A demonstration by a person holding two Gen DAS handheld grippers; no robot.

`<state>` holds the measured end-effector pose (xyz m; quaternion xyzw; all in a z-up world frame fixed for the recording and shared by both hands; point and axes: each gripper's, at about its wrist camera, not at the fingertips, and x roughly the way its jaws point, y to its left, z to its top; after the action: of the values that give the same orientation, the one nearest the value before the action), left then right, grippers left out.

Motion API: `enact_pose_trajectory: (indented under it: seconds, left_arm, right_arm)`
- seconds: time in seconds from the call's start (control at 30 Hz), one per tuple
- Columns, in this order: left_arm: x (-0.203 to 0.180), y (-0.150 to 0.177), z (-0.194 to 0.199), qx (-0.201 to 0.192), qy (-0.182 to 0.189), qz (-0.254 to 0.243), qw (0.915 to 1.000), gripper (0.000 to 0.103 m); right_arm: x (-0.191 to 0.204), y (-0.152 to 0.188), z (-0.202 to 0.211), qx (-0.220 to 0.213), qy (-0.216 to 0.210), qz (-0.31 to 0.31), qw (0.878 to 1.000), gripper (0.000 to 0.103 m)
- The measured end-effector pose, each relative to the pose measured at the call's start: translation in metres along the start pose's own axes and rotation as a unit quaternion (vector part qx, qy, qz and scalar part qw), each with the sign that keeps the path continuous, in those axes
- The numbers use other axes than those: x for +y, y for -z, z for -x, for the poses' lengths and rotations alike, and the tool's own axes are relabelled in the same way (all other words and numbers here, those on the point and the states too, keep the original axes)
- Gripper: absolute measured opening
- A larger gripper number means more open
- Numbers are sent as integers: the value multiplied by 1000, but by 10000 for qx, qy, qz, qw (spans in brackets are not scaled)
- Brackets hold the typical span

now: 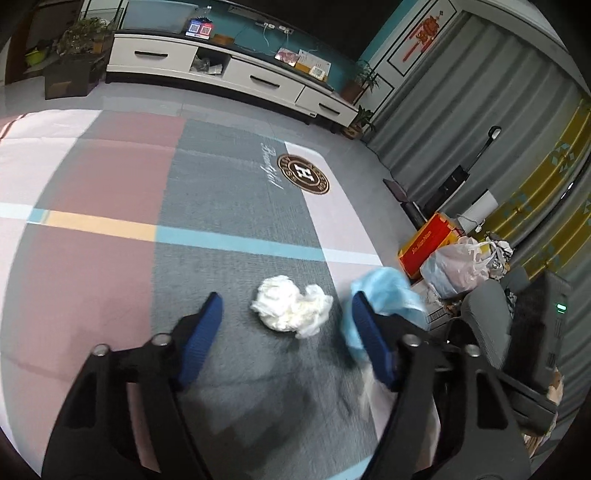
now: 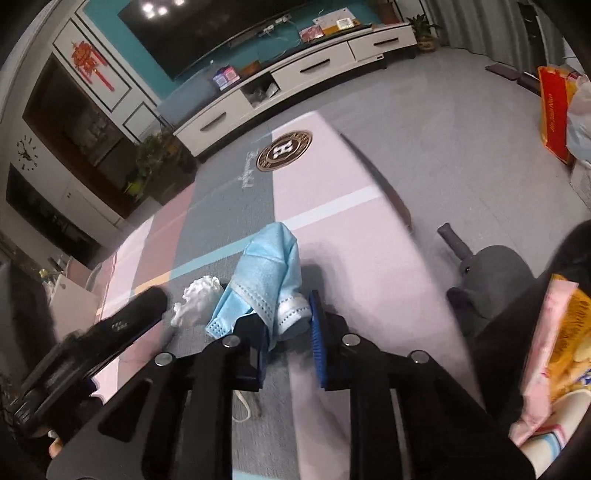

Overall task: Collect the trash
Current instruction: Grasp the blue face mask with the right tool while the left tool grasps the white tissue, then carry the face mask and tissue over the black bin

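Left wrist view: left claw point(image 1: 284, 317) was held spread wide over the rug point(image 1: 229, 206), nothing gripped, w/ a crumpled white tissue point(image 1: 291, 308) lying on the rug between & just ahead of its tips. Right wrist view: right claw point(image 2: 288, 325) was seen part-closed, a blue face mask point(image 2: 267, 273) caught btwn its fingers, bulk sticking up ahead; tissue sat to its left.

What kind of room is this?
Most likely a home living room: a long white TV cabinet under a wall-mounted screen, a patterned rug on the floor, and potted plants.
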<state>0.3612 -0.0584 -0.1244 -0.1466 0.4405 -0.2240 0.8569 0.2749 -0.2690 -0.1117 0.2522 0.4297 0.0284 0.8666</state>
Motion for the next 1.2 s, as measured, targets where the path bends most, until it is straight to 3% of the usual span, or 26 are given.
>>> enact_pose_trajectory:
  seconds: [0.17, 0.23, 0.33, 0.57, 0.87, 1.2]
  left_arm:
    - [-11, 1, -19, 132, -184, -39, 9997, 49]
    - [-12, 2, -24, 168, -260, -45, 9995, 31]
    - [-15, 3, -21, 68, -361, -95, 9993, 16]
    - [-26, 30, 15, 140, -348, -261, 9990, 14]
    - [-49, 90, 96, 52, 43, -358, 9993, 14]
    - [-69, 134, 145, -53, -207, -602, 9980, 14]
  right_arm:
    - [-3, 5, 27, -146, 159, 215, 9995, 21]
    - [-3, 8, 35, -160, 166, 262, 9994, 21]
    - [-4, 11, 47, -203, 170, 273, 9993, 21]
    - [-3, 25, 73, -260, 258, 346, 9987, 21]
    - [-6, 64, 119, -408, 507, 421, 9970, 21]
    - [-10, 107, 165, -719, 661, 442, 9942, 21]
